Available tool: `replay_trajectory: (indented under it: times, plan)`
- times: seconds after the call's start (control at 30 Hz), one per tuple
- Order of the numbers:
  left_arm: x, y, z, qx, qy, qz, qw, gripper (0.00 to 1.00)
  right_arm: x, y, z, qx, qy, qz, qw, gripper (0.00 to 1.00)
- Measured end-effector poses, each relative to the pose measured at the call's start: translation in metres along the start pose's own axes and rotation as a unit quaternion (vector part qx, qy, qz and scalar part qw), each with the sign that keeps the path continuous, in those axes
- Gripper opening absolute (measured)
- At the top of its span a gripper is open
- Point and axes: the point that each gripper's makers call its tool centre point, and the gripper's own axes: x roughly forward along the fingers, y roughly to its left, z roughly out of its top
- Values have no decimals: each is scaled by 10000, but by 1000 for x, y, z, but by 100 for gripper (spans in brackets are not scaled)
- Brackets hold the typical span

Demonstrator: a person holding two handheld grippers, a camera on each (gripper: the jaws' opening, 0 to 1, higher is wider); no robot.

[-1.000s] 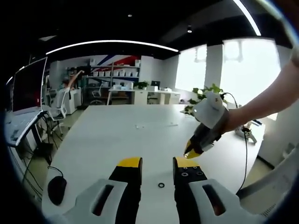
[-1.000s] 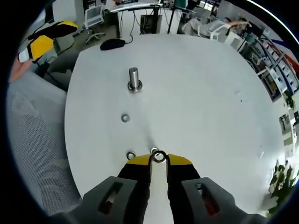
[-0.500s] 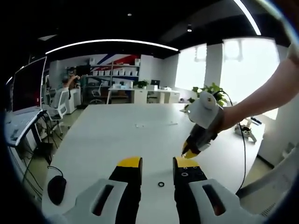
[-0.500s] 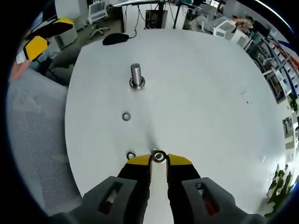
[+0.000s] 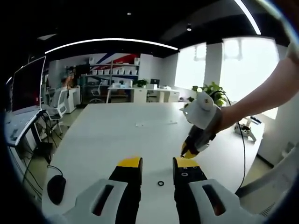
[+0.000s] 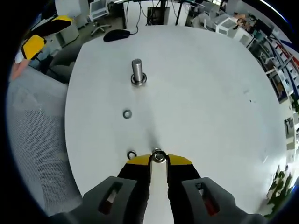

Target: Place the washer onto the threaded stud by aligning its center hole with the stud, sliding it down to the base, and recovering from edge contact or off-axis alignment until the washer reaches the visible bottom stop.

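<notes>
Pinching a washer (image 6: 159, 156), right hand-held gripper (image 6: 159, 160) (left (image 5: 158, 164) parted, empty) well short of the stud (image 6: 137, 72), bare table (image 6: 201, 102) between.

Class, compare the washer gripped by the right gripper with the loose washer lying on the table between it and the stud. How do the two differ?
The gripped washer is pinched at the tips of the right gripper; the loose washer lies free on the white table. The gripped one is farther from the stud, the loose one about halfway. Both are small metal rings with a centre hole.
</notes>
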Motion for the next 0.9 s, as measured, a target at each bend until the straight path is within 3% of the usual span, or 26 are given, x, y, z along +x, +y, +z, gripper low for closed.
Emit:
replay_trajectory:
  times: [0.9]
  plan:
    - [-1,1,0,-25,-4,21,10000,24,-2,4,-5,164,-117,-64,9998,18]
